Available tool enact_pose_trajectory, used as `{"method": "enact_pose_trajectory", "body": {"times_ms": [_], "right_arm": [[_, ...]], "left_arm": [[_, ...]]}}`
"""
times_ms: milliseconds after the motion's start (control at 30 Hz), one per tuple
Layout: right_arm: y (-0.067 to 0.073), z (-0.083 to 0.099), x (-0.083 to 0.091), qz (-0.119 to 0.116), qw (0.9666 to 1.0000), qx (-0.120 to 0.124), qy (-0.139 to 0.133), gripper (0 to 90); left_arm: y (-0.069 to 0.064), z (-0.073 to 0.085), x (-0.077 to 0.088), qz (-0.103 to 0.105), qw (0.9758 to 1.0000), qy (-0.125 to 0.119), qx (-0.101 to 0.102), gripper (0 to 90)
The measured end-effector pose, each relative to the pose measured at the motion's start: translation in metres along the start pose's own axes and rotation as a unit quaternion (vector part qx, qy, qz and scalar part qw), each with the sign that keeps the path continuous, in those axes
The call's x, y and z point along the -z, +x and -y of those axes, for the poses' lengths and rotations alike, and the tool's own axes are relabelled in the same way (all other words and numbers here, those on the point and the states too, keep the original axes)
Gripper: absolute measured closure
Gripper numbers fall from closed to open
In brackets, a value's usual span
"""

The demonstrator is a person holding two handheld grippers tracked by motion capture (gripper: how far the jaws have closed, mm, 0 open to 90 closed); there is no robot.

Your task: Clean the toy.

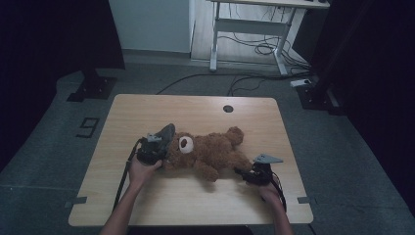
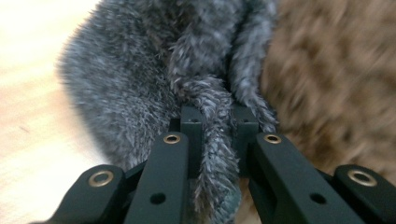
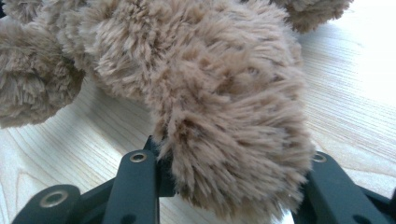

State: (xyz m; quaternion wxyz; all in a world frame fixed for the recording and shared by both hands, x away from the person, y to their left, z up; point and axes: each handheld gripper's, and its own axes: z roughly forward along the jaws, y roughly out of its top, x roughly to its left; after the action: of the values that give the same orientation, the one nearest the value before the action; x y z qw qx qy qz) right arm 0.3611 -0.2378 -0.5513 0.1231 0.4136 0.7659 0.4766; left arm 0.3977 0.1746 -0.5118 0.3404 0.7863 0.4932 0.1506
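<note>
Nearest the person, the right tool (image 1: 243, 172) sits low on the table (image 1: 147, 205), its jaws partly spread and pinching a plump brown paw (image 3: 233, 116) of the teddy bear (image 1: 210, 152). In the right gripper view the fluffy paw bulges out between the two black jaws, with pale wood grain on both sides of it. A little farther up the table, the left tool (image 1: 164, 142) is at the bear's head end. Its jaws are drawn close together, and the left gripper view shows a thin fold of grey fur (image 2: 212, 140) caught between them, with a larger mass of the same grey fur just beyond and the bear's brown plush to the right. I cannot tell whether the grey fur is a hat, an ear or a separate piece. The bear lies stretched across the middle of the table, its pale muzzle (image 1: 185, 144) toward the left tool and one leg reaching to the right tool. Beyond it the tabletop has a round cable hole (image 1: 228, 108) near the far edge.
</note>
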Motion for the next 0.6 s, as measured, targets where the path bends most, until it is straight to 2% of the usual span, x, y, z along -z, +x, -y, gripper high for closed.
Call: {"method": "enact_pose_trajectory", "body": {"times_ms": [133,333,467,600], "right_arm": [[0.000,0.000,0.000,0.002,1.0000,0.000,0.000,57.8],[0.000,-0.003,-0.005,0.007,1.0000,0.000,0.002,57.7],[-0.001,-0.004,-0.006,0.009,1.0000,0.002,0.001,57.3],[-0.001,-0.002,-0.003,0.013,0.9999,0.000,-0.001,50.5]], "left_arm": [[0.003,0.006,-0.002,0.012,0.9998,-0.011,0.008,80.1],[0.004,-0.006,-0.004,0.006,0.9999,-0.014,-0.001,80.1],[0.008,-0.008,-0.008,0.010,0.9996,-0.023,0.009,79.8],[0.008,-0.005,0.001,0.008,0.9995,-0.030,0.005,78.6]]}}
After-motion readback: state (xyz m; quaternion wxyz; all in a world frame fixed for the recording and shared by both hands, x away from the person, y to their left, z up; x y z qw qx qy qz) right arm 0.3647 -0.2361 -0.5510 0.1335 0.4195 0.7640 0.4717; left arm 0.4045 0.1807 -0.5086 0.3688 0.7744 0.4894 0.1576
